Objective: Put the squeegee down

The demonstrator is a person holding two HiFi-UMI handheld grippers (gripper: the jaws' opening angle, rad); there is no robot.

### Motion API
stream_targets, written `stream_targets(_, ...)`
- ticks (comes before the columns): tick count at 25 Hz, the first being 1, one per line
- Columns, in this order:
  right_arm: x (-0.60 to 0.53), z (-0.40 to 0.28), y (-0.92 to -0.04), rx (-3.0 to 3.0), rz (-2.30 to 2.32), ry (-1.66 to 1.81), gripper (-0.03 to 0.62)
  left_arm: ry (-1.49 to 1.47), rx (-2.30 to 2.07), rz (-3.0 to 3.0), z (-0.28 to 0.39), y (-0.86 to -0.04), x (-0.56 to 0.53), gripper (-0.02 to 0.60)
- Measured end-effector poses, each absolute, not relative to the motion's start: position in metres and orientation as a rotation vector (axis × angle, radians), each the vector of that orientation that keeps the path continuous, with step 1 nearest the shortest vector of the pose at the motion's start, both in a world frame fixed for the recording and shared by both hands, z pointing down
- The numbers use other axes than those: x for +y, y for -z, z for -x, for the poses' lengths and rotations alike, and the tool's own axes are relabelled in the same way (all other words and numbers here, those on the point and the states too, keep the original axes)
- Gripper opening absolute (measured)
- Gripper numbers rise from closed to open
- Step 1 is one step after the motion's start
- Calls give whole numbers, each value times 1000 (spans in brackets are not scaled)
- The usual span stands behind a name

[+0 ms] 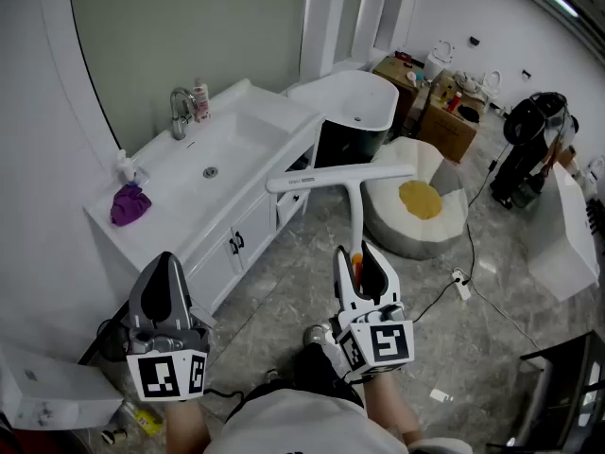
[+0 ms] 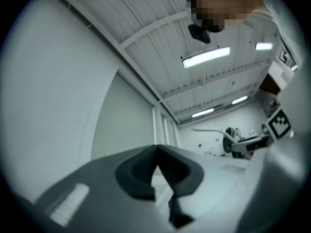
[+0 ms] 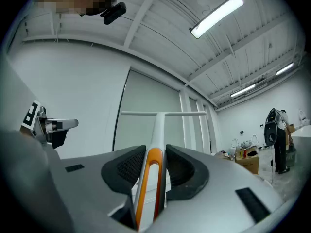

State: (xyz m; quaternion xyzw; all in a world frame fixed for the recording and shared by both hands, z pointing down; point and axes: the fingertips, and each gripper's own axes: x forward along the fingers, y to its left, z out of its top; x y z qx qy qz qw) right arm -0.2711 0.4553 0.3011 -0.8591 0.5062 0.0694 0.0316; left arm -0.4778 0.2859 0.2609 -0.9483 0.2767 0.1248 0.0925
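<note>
My right gripper (image 1: pixel 362 252) is shut on the orange-and-white handle of the squeegee (image 1: pixel 356 218). The squeegee stands out ahead of it in the air, its white blade (image 1: pixel 340 176) crosswise over the floor beside the vanity. In the right gripper view the handle (image 3: pixel 151 178) sits between the two dark pads and the blade (image 3: pixel 163 113) spans the top. The left gripper (image 1: pixel 168 258) hovers at lower left before the vanity front, its jaws together with nothing in them; in its own view the pads (image 2: pixel 138 171) meet at the tips.
A white vanity (image 1: pixel 248 130) with sink, faucet (image 1: pixel 180 112) and purple cloth (image 1: pixel 129 203) runs along the left. Behind stand a white tub (image 1: pixel 345 97), a white seat with a yellow cushion (image 1: pixel 418 200), cardboard boxes (image 1: pixel 444 116). A cable and power strip (image 1: pixel 461 287) lie on the grey floor.
</note>
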Motion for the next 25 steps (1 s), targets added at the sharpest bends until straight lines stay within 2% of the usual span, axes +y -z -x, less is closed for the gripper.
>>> stream_targets(15,437,247,-301,1539,2653,-186,129,-377,848,2827,460,-264,266,8)
stream_targets(25,403,184,-303,1593,2639,-162,130,-384,886,2828,400,-262,237,9)
